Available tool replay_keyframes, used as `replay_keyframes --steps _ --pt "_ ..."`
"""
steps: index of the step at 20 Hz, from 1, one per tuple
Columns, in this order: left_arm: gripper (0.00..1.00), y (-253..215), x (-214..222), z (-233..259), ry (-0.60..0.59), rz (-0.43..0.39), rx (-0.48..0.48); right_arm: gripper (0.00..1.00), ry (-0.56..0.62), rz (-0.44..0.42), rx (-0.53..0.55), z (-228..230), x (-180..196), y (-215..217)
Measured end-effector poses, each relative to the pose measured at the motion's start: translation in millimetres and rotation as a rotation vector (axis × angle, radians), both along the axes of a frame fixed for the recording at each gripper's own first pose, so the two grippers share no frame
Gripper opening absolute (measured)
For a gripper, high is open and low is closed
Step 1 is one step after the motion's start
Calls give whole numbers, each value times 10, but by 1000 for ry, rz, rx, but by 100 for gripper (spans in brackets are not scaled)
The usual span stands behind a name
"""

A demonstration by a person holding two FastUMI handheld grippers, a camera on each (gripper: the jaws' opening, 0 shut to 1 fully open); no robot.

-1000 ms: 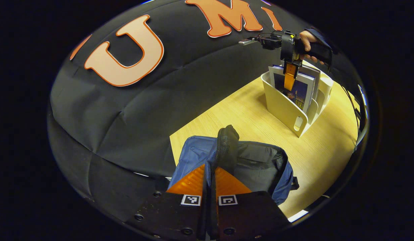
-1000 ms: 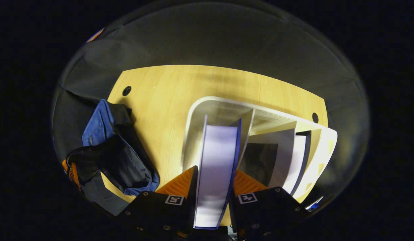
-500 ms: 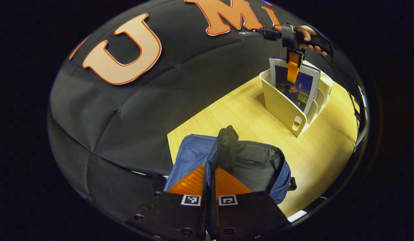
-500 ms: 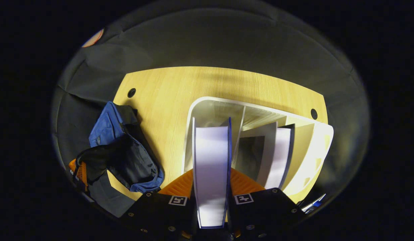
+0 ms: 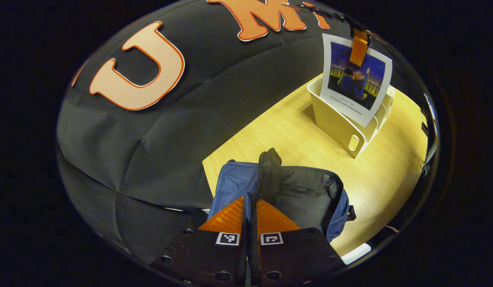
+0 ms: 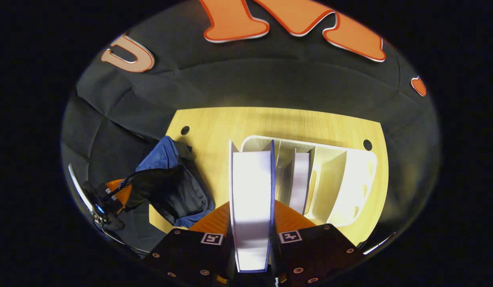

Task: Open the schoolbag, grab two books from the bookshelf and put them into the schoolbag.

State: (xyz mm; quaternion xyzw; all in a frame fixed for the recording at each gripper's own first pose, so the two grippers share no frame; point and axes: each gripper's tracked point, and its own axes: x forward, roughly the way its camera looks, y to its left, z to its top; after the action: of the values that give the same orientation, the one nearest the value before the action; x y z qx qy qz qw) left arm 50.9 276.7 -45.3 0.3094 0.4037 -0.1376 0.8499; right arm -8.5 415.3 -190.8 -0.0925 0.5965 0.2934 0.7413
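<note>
**Book held above the rack, bag gripped at its rim**

On the pale wooden table, the largest thing is the blue fabric schoolbag with a dark lining, standing at the near corner with its mouth gaping open. The left gripper has its 2 fingers pressed together on the bag's zippered rim, which rises upright between them; in the right gripper view the same gripper sits at the bag's left edge.

Well apart from the bag, toward the far side of the table, stands the cream plastic bookshelf with upright dividers. From above it shows several slots, 1 holding a white-edged book.

The right gripper is clamped on a thick book with a blue cover and white page edges, both fingers flat against its covers. In the left gripper view this book hangs above the bookshelf, its illustrated night-sky cover facing out, its lower edge overlapping the shelf's top in the picture; a finger grips its top edge.
</note>
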Motion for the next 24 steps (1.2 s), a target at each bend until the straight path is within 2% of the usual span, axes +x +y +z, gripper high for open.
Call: replay_keyframes --steps 5,9,13,16,24 --pt "5 10 3 64 44 2 13 36 -59 -6 98 374 -83 -213" --pt "3 -5 26 74 72 34 -16 36 -100 -33 188 713 -160 -309" --pt "3 -47 -15 80 90 39 -34 36 -61 -65 321 834 -416 -206" --pt "4 -70 -32 91 102 45 -51 35 -23 -91 387 719 -619 -83" --pt "3 -96 -56 78 117 55 -73 34 148 -183 475 147 -1229 422"
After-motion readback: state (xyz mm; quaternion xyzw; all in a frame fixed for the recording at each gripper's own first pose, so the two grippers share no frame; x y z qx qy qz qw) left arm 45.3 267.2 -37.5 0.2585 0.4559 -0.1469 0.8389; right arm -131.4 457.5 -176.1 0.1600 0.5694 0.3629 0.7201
